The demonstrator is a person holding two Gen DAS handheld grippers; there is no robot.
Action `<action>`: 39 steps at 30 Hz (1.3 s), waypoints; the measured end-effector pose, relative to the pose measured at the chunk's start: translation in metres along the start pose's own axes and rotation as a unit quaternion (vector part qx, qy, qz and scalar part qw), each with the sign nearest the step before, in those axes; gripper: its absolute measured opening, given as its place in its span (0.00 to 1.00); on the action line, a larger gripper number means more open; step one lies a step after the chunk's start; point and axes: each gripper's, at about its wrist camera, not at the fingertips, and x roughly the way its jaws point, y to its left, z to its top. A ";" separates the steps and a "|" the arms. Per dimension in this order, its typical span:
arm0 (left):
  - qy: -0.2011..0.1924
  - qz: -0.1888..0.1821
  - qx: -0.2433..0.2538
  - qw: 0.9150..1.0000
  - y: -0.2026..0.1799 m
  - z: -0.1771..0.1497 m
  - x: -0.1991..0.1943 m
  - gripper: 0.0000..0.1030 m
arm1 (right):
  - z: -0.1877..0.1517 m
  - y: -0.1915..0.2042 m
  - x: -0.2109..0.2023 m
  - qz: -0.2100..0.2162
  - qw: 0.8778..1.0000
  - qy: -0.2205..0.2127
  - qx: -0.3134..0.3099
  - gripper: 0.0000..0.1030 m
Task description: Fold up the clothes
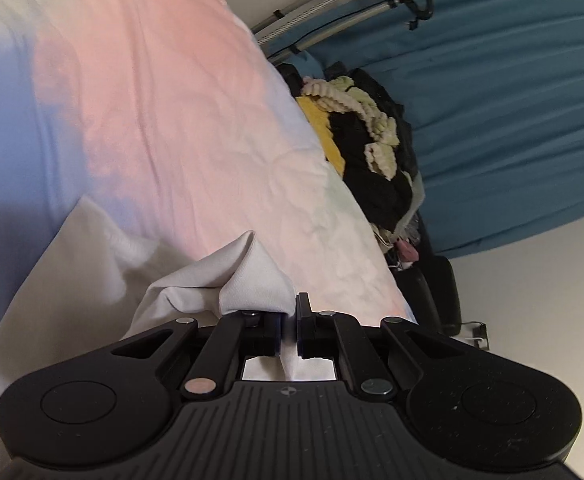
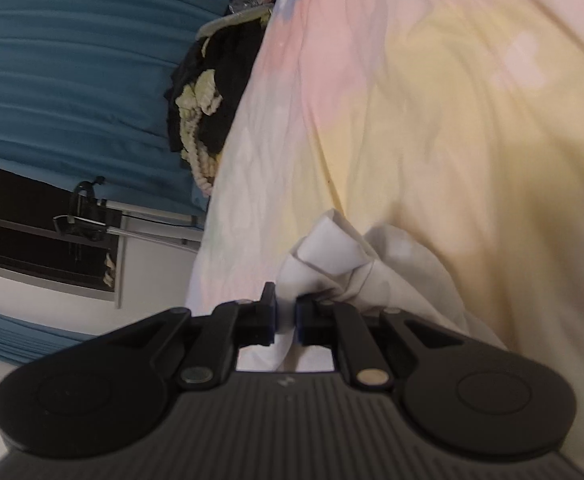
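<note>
A white garment (image 1: 92, 280) hangs bunched over a bed with a pastel pink, blue and yellow sheet (image 1: 152, 100). My left gripper (image 1: 289, 320) is shut on a pinched corner of the white garment, which sticks up between the jaws. My right gripper (image 2: 286, 316) is shut on another bunched fold of the same white garment (image 2: 332, 256), with cloth trailing to the right over the sheet (image 2: 452, 100). Both views are tilted sideways.
A pile of dark, yellow and cream clothes (image 1: 360, 136) lies beside the bed edge; it also shows in the right wrist view (image 2: 204, 104). Blue curtains (image 1: 512, 100) hang behind it, and a metal rack (image 1: 332, 12) stands near the wall.
</note>
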 end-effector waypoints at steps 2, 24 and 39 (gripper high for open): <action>0.001 0.009 0.003 1.000 0.007 0.003 0.014 0.08 | 0.003 -0.005 0.019 -0.007 1.000 0.008 -0.005 0.13; -0.051 0.095 0.302 0.947 -0.040 -0.062 0.003 0.77 | -0.071 0.048 0.041 0.000 0.885 -0.014 -0.465 0.61; -0.029 0.126 0.360 0.924 -0.025 -0.081 0.021 0.77 | -0.067 0.035 0.056 -0.091 0.852 -0.019 -0.516 0.60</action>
